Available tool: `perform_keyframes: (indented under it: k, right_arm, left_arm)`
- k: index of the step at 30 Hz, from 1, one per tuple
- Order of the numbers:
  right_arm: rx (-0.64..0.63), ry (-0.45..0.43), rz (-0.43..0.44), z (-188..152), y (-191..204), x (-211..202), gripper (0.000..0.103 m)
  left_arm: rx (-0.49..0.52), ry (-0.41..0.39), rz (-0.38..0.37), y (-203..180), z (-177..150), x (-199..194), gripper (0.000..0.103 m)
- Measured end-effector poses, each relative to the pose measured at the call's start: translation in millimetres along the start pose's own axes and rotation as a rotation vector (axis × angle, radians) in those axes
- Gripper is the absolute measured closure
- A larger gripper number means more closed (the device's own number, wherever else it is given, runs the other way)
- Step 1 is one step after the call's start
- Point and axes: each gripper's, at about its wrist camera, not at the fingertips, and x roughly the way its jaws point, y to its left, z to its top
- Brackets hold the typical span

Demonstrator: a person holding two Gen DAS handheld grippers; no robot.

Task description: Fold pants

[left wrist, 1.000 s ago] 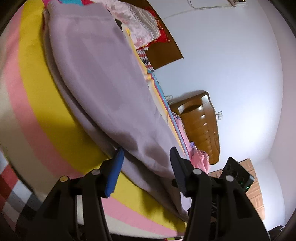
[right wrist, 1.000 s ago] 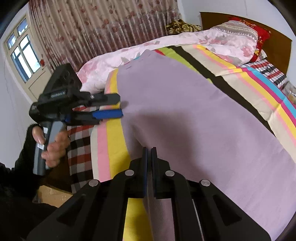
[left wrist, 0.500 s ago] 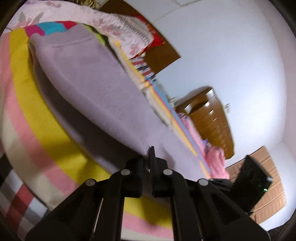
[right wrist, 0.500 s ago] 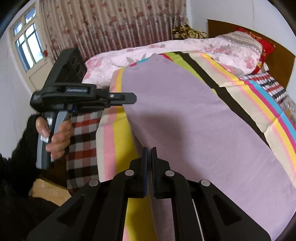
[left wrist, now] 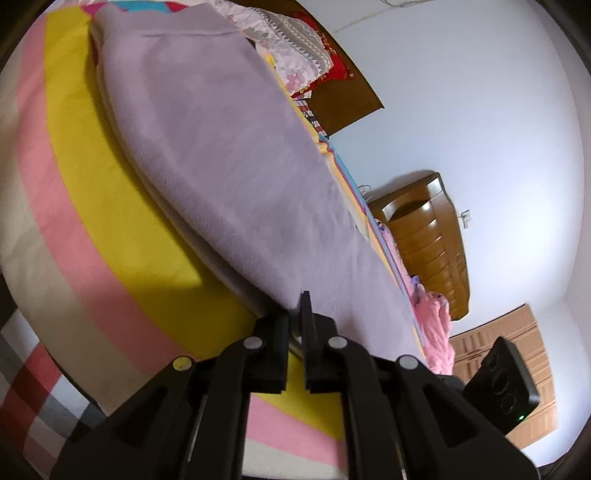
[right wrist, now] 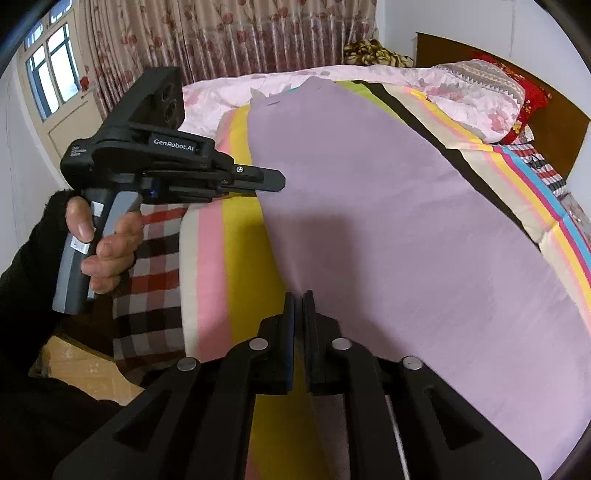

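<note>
On striped bedspread [right wrist: 240, 258] | pants [right wrist: 388, 221] pinched by both tongs | pillows [right wrist: 480, 85] beyond

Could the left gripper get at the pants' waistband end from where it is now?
Probably not as things stand: the left gripper is shut on the near edge of the pants, and the waistband lies at the far end.

Both grippers' fingers [right wrist: 291, 306] pinched on lilac pants [right wrist: 388, 221] over striped bedspread [right wrist: 236, 258].

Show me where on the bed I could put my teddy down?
The bare yellow and pink stripes between the purple pants and the checked blanket are free. The far end is crowded with the flowery quilt and pillows.
</note>
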Motion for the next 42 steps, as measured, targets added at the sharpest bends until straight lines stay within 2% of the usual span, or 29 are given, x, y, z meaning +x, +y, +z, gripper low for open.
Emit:
perform_keyframes:
  k: [1, 2, 3, 5, 6, 7, 8, 10, 12, 14, 16, 17, 20, 22, 23, 24, 27, 29, 30, 32, 33, 34, 36, 37, 39, 41, 42]
  right_arm:
    - [-0.006, 0.006, 0.0, 0, 3, -1, 0.081]
    - [-0.02, 0.024, 0.025, 1, 6, -2, 0.058]
    - [-0.027, 0.039, 0.055, 1, 9, -5, 0.038]
    - [-0.046, 0.042, 0.083, 3, 14, -16, 0.037]
    - [-0.063, 0.023, 0.089, 5, 15, -23, 0.037]
    - [-0.067, -0.004, 0.089, 9, 13, -31, 0.037]
    - [-0.059, -0.024, 0.087, 12, 11, -35, 0.037]
    - [-0.001, -0.082, 0.091, 21, -3, -40, 0.037]
    - [0.044, -0.09, 0.111, 26, -10, -32, 0.037]
    - [0.066, -0.07, 0.157, 26, -10, -14, 0.037]
    - [0.064, 0.033, 0.236, 20, 2, 15, 0.032]
    - [0.026, 0.005, 0.214, 16, 11, 14, 0.033]
    - [-0.003, 0.061, 0.276, 13, 15, 8, 0.036]
    - [0.003, 0.018, 0.28, 15, 5, -8, 0.036]
    - [0.013, -0.018, 0.259, 17, -7, -20, 0.036]
    - [0.032, -0.049, 0.227, 20, -19, -28, 0.03]
    - [0.151, -0.114, 0.051, 27, -75, -41, 0.025]
    - [0.246, -0.092, -0.076, 27, -118, -37, 0.025]
    - [0.288, -0.071, -0.133, 25, -140, -34, 0.025]
    - [0.379, -0.001, -0.196, 13, -177, -26, 0.025]
    - [0.411, 0.026, -0.203, 8, -189, -22, 0.024]
    - [0.443, 0.048, -0.208, 2, -201, -19, 0.024]
    - [0.444, 0.005, -0.158, -3, -206, -18, 0.022]
    - [0.446, 0.011, -0.156, -2, -206, -19, 0.022]
    - [0.433, -0.003, -0.224, -3, -203, -30, 0.021]
    - [0.424, -0.067, -0.232, -1, -194, -50, 0.02]
    - [0.43, -0.105, -0.235, -3, -189, -65, 0.016]
  left_arm:
    - [-0.005, 0.002, -0.002, 0, 0, -1, 0.095]
    - [-0.009, 0.002, -0.002, 0, 0, -4, 0.095]
    - [-0.013, -0.001, -0.001, 0, 0, -5, 0.089]
    - [-0.027, -0.03, 0.021, 1, 3, -16, 0.063]
    - [-0.035, -0.076, 0.11, 0, 6, -26, 0.024]
    - [-0.032, -0.132, 0.183, -2, 8, -35, 0.014]
    - [-0.016, -0.183, 0.225, -6, 10, -42, 0.014]
    - [0.035, -0.22, 0.219, -19, 17, -45, 0.014]
    - [0.062, -0.195, 0.189, -29, 20, -33, 0.014]
    - [0.123, -0.131, 0.175, -42, 20, -9, 0.013]
    - [0.171, -0.059, 0.239, -46, 19, 16, 0.011]
    - [0.189, -0.036, 0.277, -46, 19, 25, 0.012]
    - [0.207, -0.029, 0.283, -54, 35, 22, 0.011]
    - [0.224, -0.059, 0.271, -60, 52, 10, 0.011]
    - [0.238, -0.077, 0.283, -66, 63, 9, 0.009]
    - [0.252, -0.087, 0.301, -71, 73, 10, 0.004]
    - [0.302, -0.1, 0.38, -79, 107, 25, 0.002]
    - [0.3, -0.079, 0.472, -72, 131, 44, 0.002]
    - [0.296, -0.072, 0.487, -68, 139, 50, 0.002]
    - [0.248, -0.044, 0.537, -40, 152, 56, 0.002]
    - [0.227, -0.035, 0.559, -27, 157, 62, 0.002]
    - [0.233, -0.044, 0.541, -21, 158, 64, 0.002]
    - [0.285, -0.068, 0.536, -21, 154, 65, 0.002]
    - [0.301, -0.077, 0.556, -24, 151, 66, 0.002]
    - [0.276, -0.132, 0.616, -35, 141, 54, 0.003]
    - [0.288, -0.174, 0.575, -60, 121, 41, 0.003]
    - [0.324, -0.174, 0.546, -78, 107, 39, 0.002]
